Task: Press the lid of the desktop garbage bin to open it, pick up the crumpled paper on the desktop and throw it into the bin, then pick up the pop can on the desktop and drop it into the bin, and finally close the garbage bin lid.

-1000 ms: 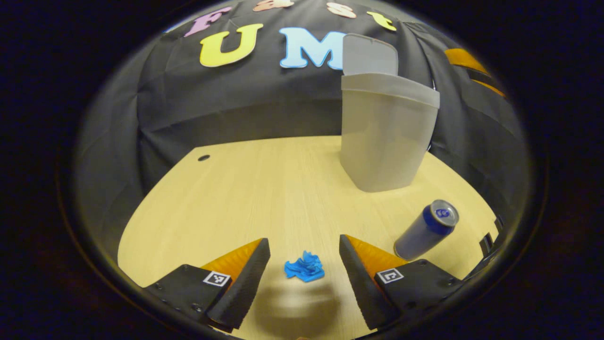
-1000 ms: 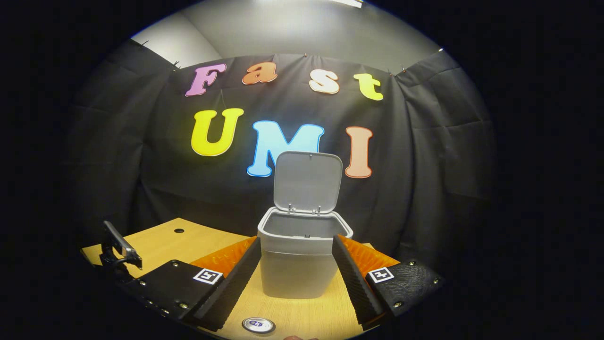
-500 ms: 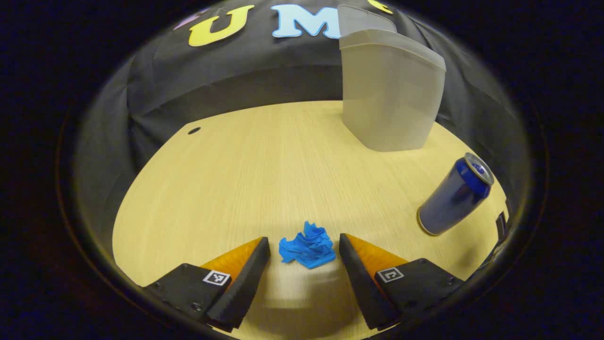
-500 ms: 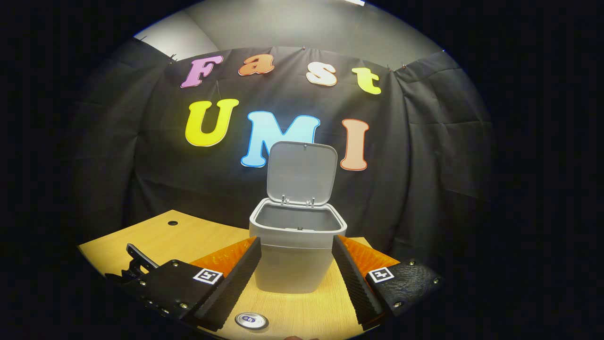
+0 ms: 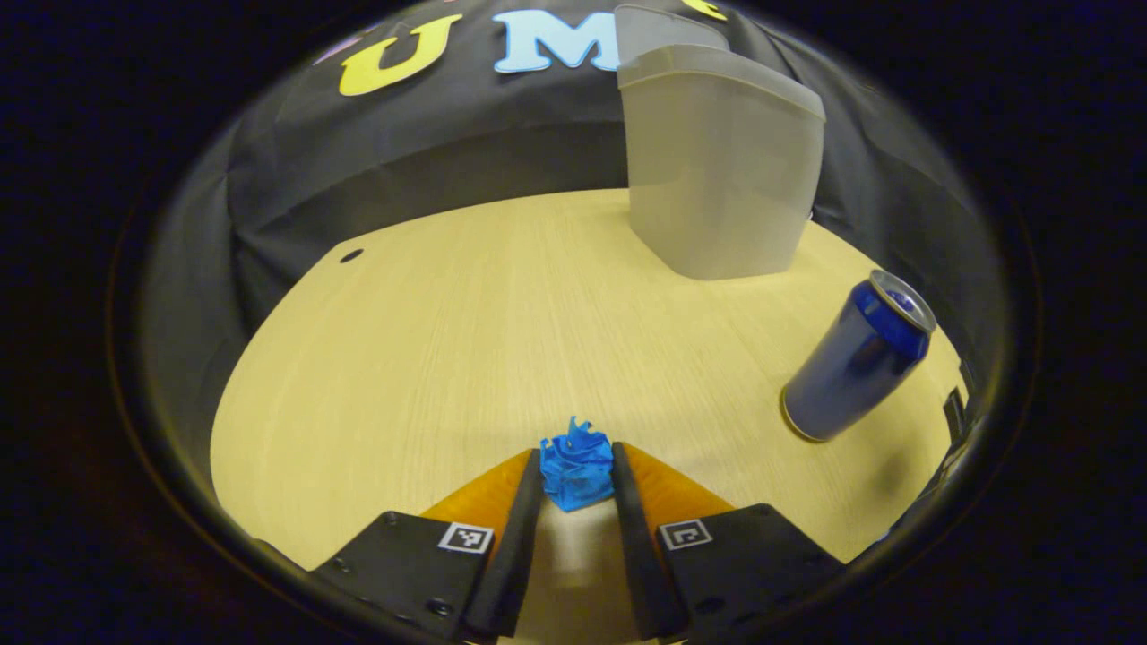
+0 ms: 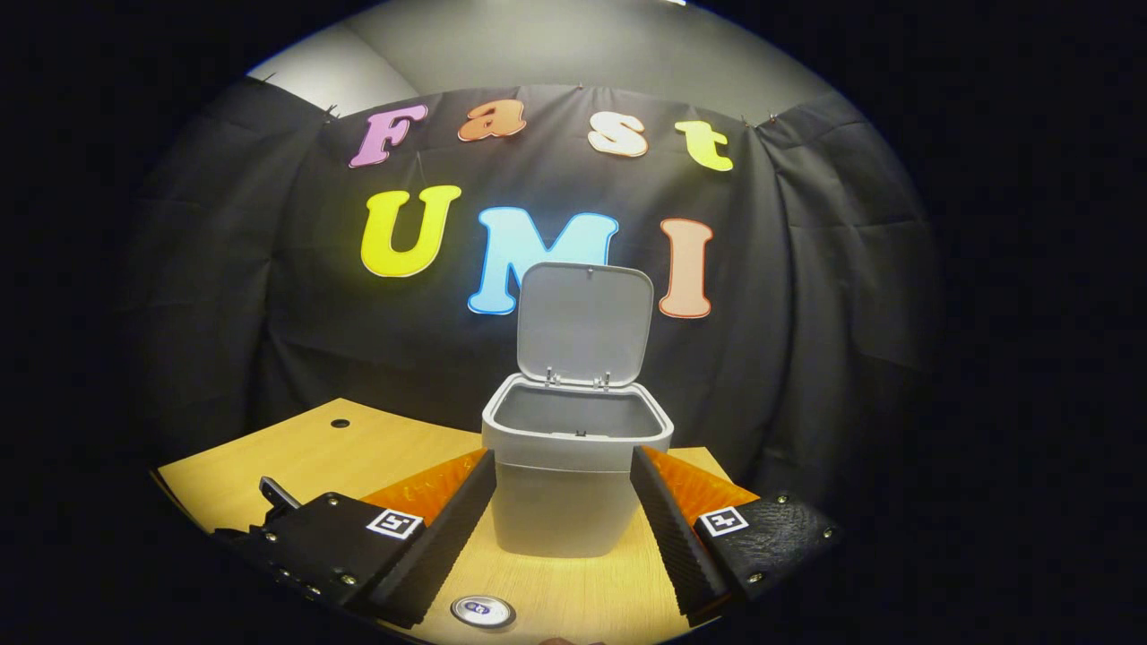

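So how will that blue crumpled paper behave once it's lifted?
The crumpled paper looks small and loosely wadded, so it is probably very light. Pinched between the left tool's fingers, it will likely squash rather than resist. Its ragged folds should give some grip, so slipping seems unlikely.

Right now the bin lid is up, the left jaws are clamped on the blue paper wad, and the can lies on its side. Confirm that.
One error: the pop can stands upright, as the left gripper view shows. The bin lid is up, and the left gripper does clamp the blue paper wad.
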`<action>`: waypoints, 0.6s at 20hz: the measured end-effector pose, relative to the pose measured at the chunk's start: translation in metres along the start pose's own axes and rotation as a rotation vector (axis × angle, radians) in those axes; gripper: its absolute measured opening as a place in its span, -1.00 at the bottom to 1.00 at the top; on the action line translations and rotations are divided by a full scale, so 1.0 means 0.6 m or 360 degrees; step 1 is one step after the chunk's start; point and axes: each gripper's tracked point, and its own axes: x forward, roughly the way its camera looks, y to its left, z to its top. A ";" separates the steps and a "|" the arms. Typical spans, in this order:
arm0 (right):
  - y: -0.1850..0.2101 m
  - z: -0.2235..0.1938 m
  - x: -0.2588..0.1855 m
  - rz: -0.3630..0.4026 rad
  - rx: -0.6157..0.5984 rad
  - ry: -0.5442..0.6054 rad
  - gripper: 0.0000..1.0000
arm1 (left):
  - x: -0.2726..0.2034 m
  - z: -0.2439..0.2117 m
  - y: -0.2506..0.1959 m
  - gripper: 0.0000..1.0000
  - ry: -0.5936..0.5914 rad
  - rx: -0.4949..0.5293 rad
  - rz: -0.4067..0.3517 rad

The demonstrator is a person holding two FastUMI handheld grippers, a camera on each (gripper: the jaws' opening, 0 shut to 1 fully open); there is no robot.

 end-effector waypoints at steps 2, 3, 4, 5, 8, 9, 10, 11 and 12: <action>-0.003 -0.007 0.001 0.0004 0.0016 0.0012 0.94 | 0.007 0.002 -0.005 -0.10 -0.0016 0.0090 0.0010; -0.006 -0.009 -0.001 0.0002 0.0023 0.0013 0.94 | 0.007 0.000 -0.007 -0.12 -0.0018 0.0112 0.0017; -0.008 -0.010 0.000 0.0001 0.0033 0.0014 0.94 | 0.010 0.003 -0.009 -0.33 -0.0022 0.0138 0.0027; -0.010 -0.013 0.001 0.0005 0.0047 0.0015 0.93 | 0.006 0.000 -0.010 -0.33 -0.0013 0.0168 0.0031; -0.020 -0.017 0.001 -0.0010 0.0080 0.0013 0.93 | 0.004 0.007 -0.006 -0.50 -0.0036 0.0191 0.0055; -0.027 -0.020 0.002 -0.0023 0.0088 0.0008 0.93 | 0.006 0.006 -0.007 -0.50 -0.0044 0.0208 0.0059; -0.032 -0.022 0.003 -0.0030 0.0100 0.0007 0.93 | 0.007 0.009 -0.005 -0.53 -0.0053 0.0209 0.0083; -0.036 -0.024 0.002 -0.0035 0.0112 0.0007 0.93 | 0.004 0.011 -0.005 -0.65 -0.0051 0.0213 0.0078; -0.040 -0.024 0.002 -0.0042 0.0120 0.0006 0.93 | 0.002 0.017 -0.002 -0.63 -0.0068 0.0210 0.0085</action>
